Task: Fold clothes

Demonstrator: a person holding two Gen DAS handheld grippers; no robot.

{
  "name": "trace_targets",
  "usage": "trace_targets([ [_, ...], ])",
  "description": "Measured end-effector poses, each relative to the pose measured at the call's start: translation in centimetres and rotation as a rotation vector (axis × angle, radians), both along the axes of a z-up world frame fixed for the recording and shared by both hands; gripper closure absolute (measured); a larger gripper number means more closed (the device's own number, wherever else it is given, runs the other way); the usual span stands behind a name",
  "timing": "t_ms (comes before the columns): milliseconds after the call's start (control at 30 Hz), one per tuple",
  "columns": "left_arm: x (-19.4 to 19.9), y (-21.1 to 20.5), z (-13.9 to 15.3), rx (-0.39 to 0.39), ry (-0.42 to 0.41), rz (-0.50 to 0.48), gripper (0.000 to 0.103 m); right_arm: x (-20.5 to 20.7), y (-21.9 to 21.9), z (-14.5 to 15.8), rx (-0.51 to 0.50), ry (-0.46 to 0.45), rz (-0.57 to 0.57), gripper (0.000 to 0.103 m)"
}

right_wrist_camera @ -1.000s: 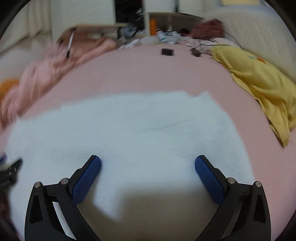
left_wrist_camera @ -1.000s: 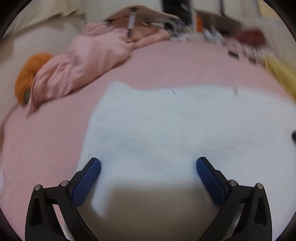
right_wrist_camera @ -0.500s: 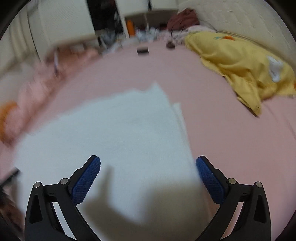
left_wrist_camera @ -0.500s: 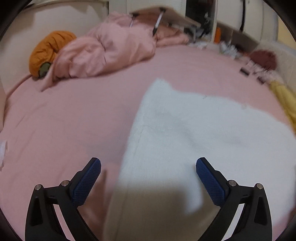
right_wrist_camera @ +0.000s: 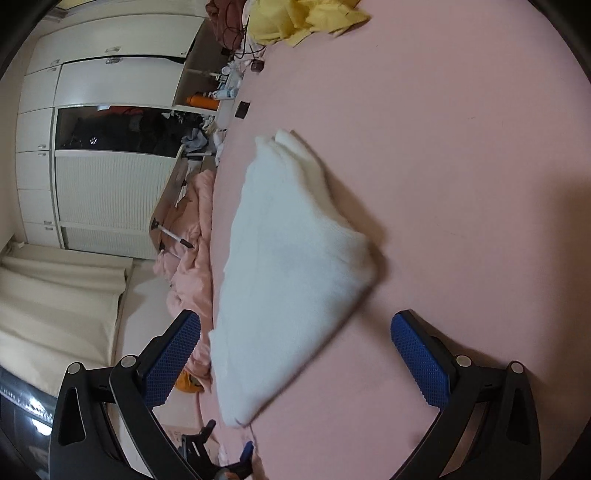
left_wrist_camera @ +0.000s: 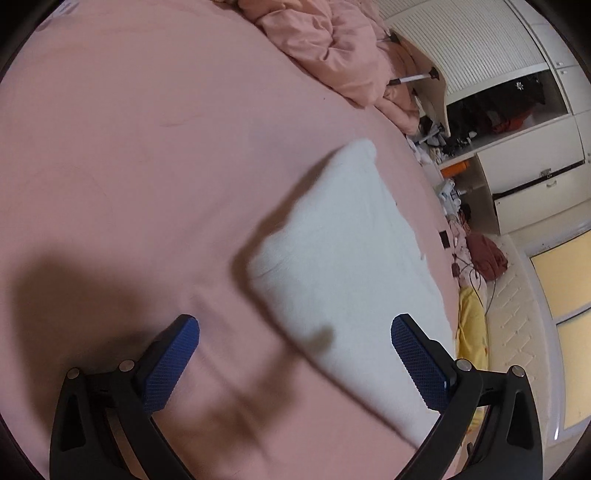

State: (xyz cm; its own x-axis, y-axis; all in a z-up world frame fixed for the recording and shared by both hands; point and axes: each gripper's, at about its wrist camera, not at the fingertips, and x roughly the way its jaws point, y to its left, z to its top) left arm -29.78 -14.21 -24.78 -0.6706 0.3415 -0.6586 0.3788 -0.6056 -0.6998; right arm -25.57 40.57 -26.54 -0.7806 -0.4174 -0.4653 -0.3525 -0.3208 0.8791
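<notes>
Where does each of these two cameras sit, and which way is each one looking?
Left wrist view: it sits on the left tongs and looks along their open blue fingers at the white cloth on the pink bed; the picture is rolled sideways.
Right wrist view: it sits on the right tongs, also open, rolled the other way; the left tongs peek in at the bottom.
Shared: the white cloth, the pink quilt and the yellow garment.

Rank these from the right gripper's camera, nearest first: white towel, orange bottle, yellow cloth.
From the right gripper:
1. White towel, just ahead between the fingers, on the pink bed.
2. Orange bottle, upper left, on the shelf.
3. Yellow cloth, top edge, at the bed's far end.
</notes>
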Motion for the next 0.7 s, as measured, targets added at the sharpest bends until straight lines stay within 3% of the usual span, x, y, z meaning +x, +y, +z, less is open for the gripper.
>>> trace_targets([
  [133, -2.3, 0.8, -0.2, -0.001, 0.0, -0.014, 0.0, -4.2, -1.1, 0.0, 0.062, -0.026, 0.043, 0.0],
  [267, -3.9, 0.5, -0.2, 0.015, 0.048, -0.012, 0.004, -6.2, -0.6, -0.3, 0.072, -0.043, 0.008, 0.0],
  [300, -4.1, 0.0, -0.2, 0.026, 0.054, -0.001, 0.016, -6.5, -0.3, -0.3, 0.06, -0.044, -0.007, 0.005],
  [333, -4.2, -0.4, -0.3, 0.032, 0.054, 0.013, 0.034, -6.6, -0.2, -0.2, 0.056, -0.052, -0.015, 0.022],
  [367, -4.3, -0.7, -0.6, 0.045, 0.052, 0.024, 0.044, -6.7, 0.0, -0.2, 0.058, -0.064, -0.021, 0.034],
  [400, -4.3, -1.0, -1.1, 0.064, 0.049, 0.026, 0.063, -6.6, 0.2, -0.6, 0.045, -0.064, -0.017, 0.06],
  [467, -4.5, -1.2, -1.8, 0.091, 0.046, -0.001, 0.067, -6.1, 0.4, -1.4, 0.017, -0.067, -0.01, 0.066],
  [533, -4.4, -1.1, -1.3, 0.069, 0.06, -0.025, 0.073, -5.4, 0.5, -1.8, 0.021, -0.07, -0.004, 0.073],
  [700, -4.4, -1.4, 0.3, 0.077, 0.093, -0.026, 0.078, -4.2, 0.3, 0.7, 0.085, -0.039, 0.017, 0.083],
])
